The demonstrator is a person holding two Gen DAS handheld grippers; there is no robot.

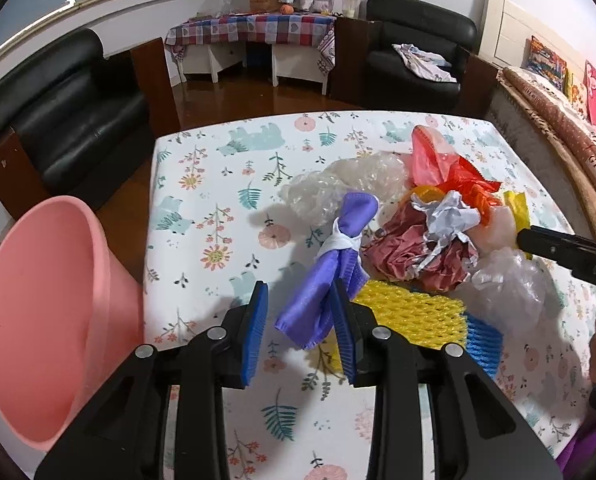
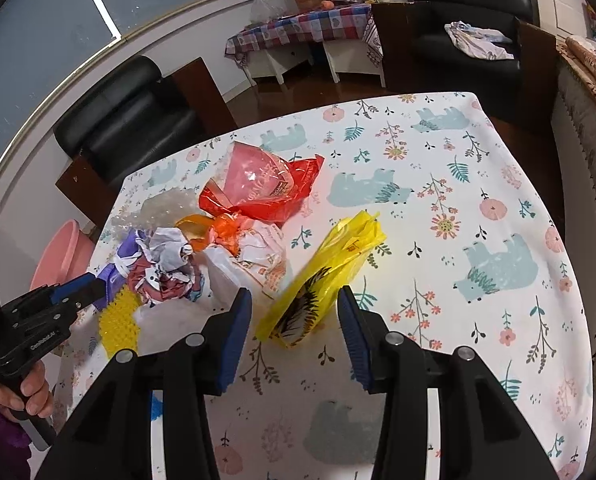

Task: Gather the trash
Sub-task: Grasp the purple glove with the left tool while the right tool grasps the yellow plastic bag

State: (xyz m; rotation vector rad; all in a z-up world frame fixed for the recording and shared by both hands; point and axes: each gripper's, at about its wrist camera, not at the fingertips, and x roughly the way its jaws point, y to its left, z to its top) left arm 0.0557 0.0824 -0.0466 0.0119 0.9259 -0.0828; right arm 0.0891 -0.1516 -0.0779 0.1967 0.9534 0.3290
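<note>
A heap of trash lies on the flowered tablecloth (image 1: pixel 225 184). My left gripper (image 1: pixel 298 292) is open around the lower end of a purple bag (image 1: pixel 318 292) knotted with a white tie; the bag brushes the right pad, and the left pad stands apart from it. Behind it are crumpled white paper (image 1: pixel 446 216), reddish paper (image 1: pixel 406 252), a red plastic bag (image 1: pixel 438 156), bubble wrap (image 1: pixel 338 188) and a yellow foam net (image 1: pixel 414 316). My right gripper (image 2: pixel 293 292) is open with a yellow plastic bag (image 2: pixel 330 264) lying between its fingers, untouched by either pad.
A pink bin (image 1: pixel 45 320) stands beside the table's left edge. A blue foam net (image 1: pixel 482 340) and a clear plastic bag (image 1: pixel 506 284) lie at the pile's near side. Black armchairs (image 1: pixel 65 112) stand on the wooden floor beyond the table. A bed (image 1: pixel 570 128) runs along the right.
</note>
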